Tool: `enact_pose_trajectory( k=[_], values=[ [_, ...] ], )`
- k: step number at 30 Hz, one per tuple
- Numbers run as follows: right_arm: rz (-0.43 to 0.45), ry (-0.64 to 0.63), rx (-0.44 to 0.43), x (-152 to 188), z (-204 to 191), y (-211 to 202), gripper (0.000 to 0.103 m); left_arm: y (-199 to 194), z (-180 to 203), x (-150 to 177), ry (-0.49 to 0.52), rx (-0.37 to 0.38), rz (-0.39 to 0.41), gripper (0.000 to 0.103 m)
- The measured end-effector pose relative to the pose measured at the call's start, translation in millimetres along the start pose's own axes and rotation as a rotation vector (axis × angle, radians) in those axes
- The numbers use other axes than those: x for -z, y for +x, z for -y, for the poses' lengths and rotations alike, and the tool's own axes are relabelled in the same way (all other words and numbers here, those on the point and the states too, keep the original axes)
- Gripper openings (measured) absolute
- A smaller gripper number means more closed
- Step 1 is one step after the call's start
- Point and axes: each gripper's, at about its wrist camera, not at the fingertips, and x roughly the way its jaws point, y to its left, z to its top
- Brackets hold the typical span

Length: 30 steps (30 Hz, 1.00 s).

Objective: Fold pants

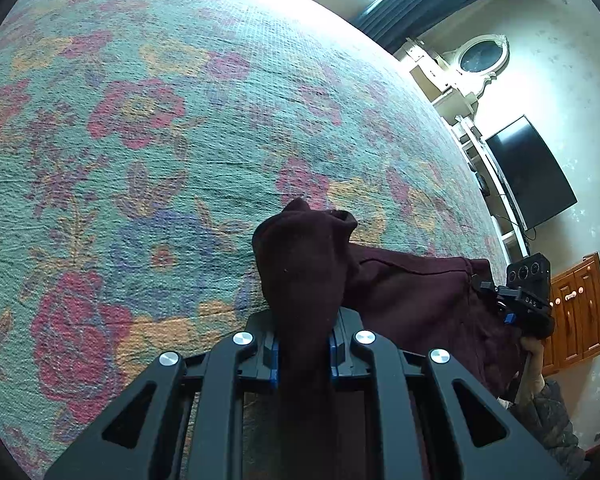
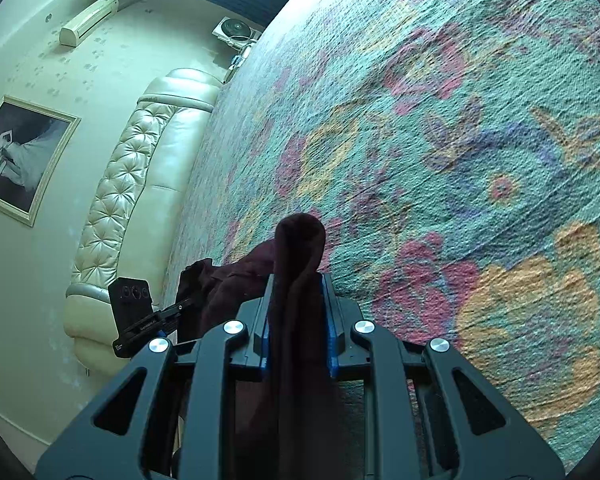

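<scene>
Left wrist view: floral bedspread (image 1: 160,128) runs wide and bare ahead of the left claw (image 1: 304,356); the bed's edge lies to its right, a dark screen (image 1: 528,172) beyond. Maroon pants (image 1: 412,292), long axis stretched sideways between the two claws. Left claw pinches one bunched end. Right claw (image 2: 296,336) pinches the other; padded headboard (image 2: 132,200) to its left.
</scene>
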Motion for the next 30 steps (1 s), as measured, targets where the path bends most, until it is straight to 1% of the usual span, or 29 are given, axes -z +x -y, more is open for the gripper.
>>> enact_pose_trajectory(
  k=[12, 15, 16, 17, 18, 20, 21, 22, 23, 24, 25, 26, 28, 30],
  values=[
    [0.002, 0.031, -0.018, 3, 11, -3, 0.02, 3, -1, -2, 0.007, 0.001, 0.0, 0.018],
    [0.001, 0.033, -0.02, 2, 13, -4, 0.02, 3, -1, -2, 0.012, 0.0, -0.002, 0.019],
    [0.001, 0.034, -0.021, 2, 14, -4, 0.021, 3, -1, -2, 0.012, 0.002, -0.004, 0.021],
    [0.002, 0.036, -0.023, 2, 15, -4, 0.021, 3, -1, -2, 0.013, 0.003, -0.005, 0.027],
    [0.001, 0.04, -0.023, 2, 15, -5, 0.023, 4, -1, -2, 0.012, 0.001, -0.008, 0.03],
    [0.005, 0.047, -0.023, 3, 15, -8, 0.03, 3, -3, -1, 0.004, 0.014, -0.009, 0.044],
    [0.01, 0.054, -0.026, 4, 15, -12, 0.033, 0, -4, 0, -0.002, 0.033, -0.006, 0.049],
    [0.017, 0.057, -0.025, 5, 14, -16, 0.036, -2, -4, 1, -0.003, 0.049, -0.003, 0.061],
    [0.025, 0.059, -0.023, 5, 15, -21, 0.038, -6, -5, 2, -0.003, 0.057, 0.006, 0.068],
    [0.032, 0.061, -0.02, 8, 14, -27, 0.04, -11, -5, 5, -0.003, 0.067, 0.015, 0.071],
    [0.04, 0.065, -0.02, 11, 15, -35, 0.046, -16, -6, 8, -0.005, 0.085, 0.017, 0.074],
    [0.049, 0.071, -0.022, 15, 16, -42, 0.048, -21, -7, 12, -0.012, 0.102, 0.015, 0.076],
    [0.064, 0.08, -0.03, 27, 17, -61, 0.055, -32, -12, 25, -0.044, 0.134, 0.006, 0.08],
    [0.074, 0.08, -0.024, 42, 17, -79, 0.061, -40, -14, 41, -0.068, 0.154, -0.007, 0.081]
  ],
)
